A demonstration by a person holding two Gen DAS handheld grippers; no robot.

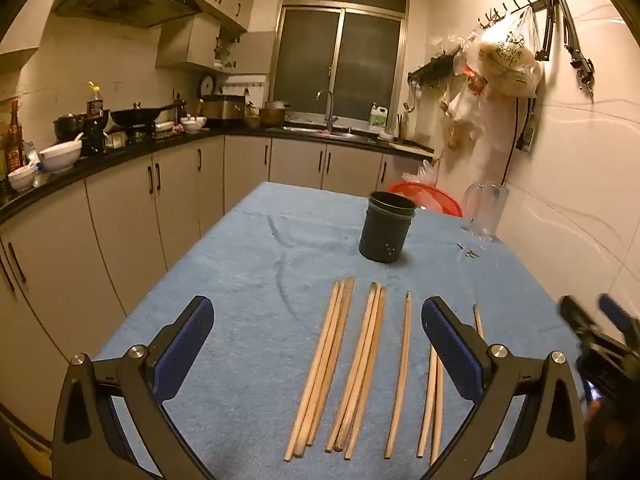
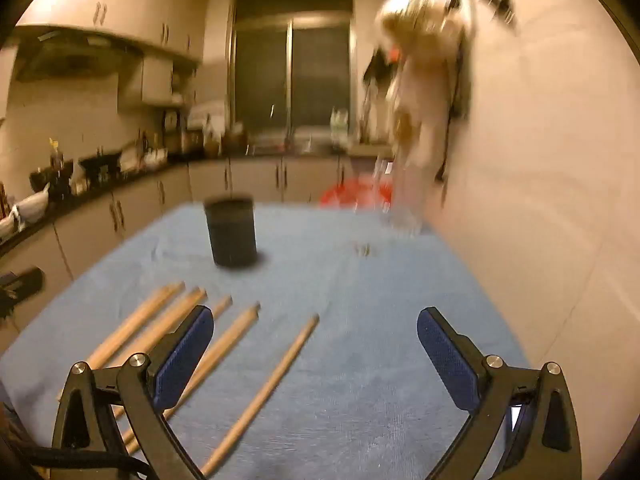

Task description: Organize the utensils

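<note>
Several wooden chopsticks lie side by side on the blue tablecloth, pointing away from me. A dark round holder cup stands upright farther back, empty as far as I can see. My left gripper hangs open above the chopsticks, nothing between its blue pads. In the blurred right wrist view, my right gripper is open too, above bare cloth, with chopsticks to its left and the cup behind. The right gripper also shows at the right edge of the left wrist view.
A red basin and clear bottles sit at the table's far right by the tiled wall. Small metal bits lie near the bottles. Kitchen counters with pots and bowls run along the left and back.
</note>
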